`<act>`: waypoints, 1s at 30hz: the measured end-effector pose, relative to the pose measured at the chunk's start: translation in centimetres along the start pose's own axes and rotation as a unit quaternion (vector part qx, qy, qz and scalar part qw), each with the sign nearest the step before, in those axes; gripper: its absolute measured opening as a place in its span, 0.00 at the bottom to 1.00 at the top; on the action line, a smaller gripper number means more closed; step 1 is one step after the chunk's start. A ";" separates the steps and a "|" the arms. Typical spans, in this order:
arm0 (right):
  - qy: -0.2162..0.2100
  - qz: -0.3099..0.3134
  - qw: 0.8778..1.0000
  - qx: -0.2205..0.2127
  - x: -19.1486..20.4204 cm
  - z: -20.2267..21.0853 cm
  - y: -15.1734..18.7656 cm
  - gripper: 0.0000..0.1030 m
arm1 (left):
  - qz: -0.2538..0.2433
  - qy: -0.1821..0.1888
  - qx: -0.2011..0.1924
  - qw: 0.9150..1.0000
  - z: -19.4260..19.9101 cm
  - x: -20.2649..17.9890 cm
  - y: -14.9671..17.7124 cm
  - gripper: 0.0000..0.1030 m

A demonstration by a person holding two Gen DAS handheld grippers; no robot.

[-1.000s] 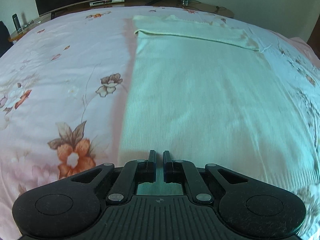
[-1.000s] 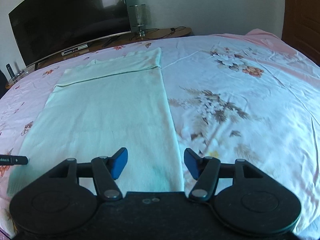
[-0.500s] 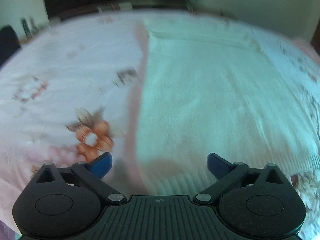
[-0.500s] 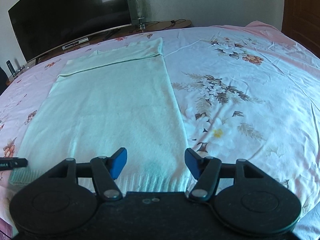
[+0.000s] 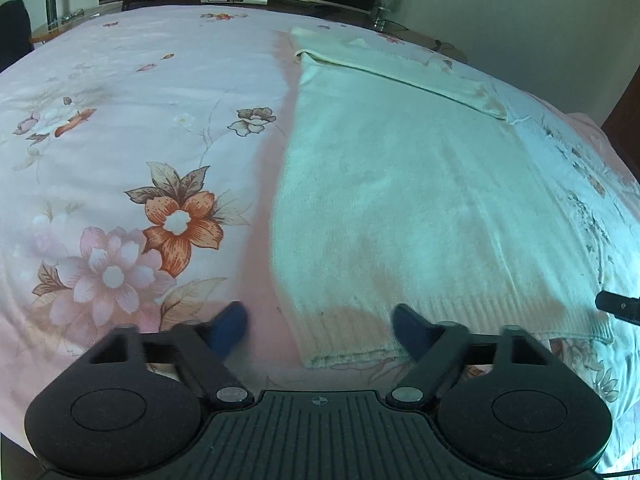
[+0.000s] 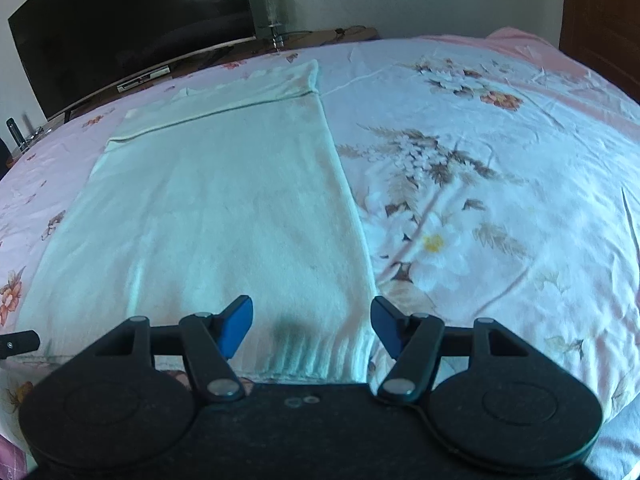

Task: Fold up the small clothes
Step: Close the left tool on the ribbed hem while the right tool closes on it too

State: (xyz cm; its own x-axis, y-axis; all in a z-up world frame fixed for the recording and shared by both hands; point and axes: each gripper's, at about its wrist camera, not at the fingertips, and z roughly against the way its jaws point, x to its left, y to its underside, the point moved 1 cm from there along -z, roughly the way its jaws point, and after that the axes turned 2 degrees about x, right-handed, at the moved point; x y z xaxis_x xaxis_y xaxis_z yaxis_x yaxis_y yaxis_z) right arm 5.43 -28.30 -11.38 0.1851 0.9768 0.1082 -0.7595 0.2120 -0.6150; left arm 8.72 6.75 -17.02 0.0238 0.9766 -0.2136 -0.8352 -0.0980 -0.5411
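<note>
A pale mint knitted garment [image 5: 400,200] lies flat on the floral bedsheet [image 5: 120,120], its top part folded down at the far end and its ribbed hem nearest to me. My left gripper [image 5: 320,326] hovers over the hem's near left corner, jaws closing, with the corner between the blue fingers and the pads not pressing on it. My right gripper [image 6: 312,324] stands open over the garment [image 6: 224,200] at the hem's near right corner, nothing gripped. A tip of each gripper shows at the edge of the other's view.
A dark curved television [image 6: 120,28] on a low wooden bench stands beyond the bed's far edge, with a glass lamp [image 6: 272,8] beside it. A wooden door [image 6: 600,20] is at the far right. The bedsheet [image 6: 480,200] spreads wide on both sides of the garment.
My left gripper went from shut to wide open, then narrowed somewhat. It shifted left and back, to the hem's left corner. The right gripper stayed open and barely moved.
</note>
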 end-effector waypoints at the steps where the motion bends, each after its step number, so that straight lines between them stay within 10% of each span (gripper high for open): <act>1: 0.000 -0.004 1.000 0.002 -0.2 -0.1 0.1 0.62 | 0.005 0.003 -0.001 1.000 0.0 0.1 0.0 0.70; 6: 0.000 -0.012 1.000 0.010 -0.8 -0.3 0.4 0.59 | 0.027 0.028 0.009 0.999 0.2 0.6 -0.2 0.33; 18: -0.007 -0.036 0.999 0.035 -1.7 -1.5 1.3 0.53 | 0.018 0.042 0.015 0.999 -0.2 0.4 -0.1 0.33; 23: -0.022 -0.035 0.999 0.034 -1.1 -1.3 1.3 0.22 | 0.040 0.040 0.013 0.998 -0.1 0.2 -0.3 0.33; 25: -0.028 -0.036 0.998 0.034 -1.0 -1.2 1.1 0.12 | 0.050 0.044 0.012 0.998 0.0 0.5 -0.4 0.14; 30: -0.056 -0.043 0.997 0.023 -0.6 -0.3 0.1 0.10 | 0.038 0.048 -0.006 0.998 0.5 0.5 -1.2 0.08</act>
State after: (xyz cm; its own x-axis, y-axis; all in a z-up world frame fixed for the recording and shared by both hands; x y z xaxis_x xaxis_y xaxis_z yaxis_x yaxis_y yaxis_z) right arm 5.44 -28.85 -11.73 0.1806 0.9520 0.2473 -0.7729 0.2929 -0.5629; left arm 9.47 7.47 -16.06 0.0129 0.9434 -0.3315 -0.8301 -0.1747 -0.5296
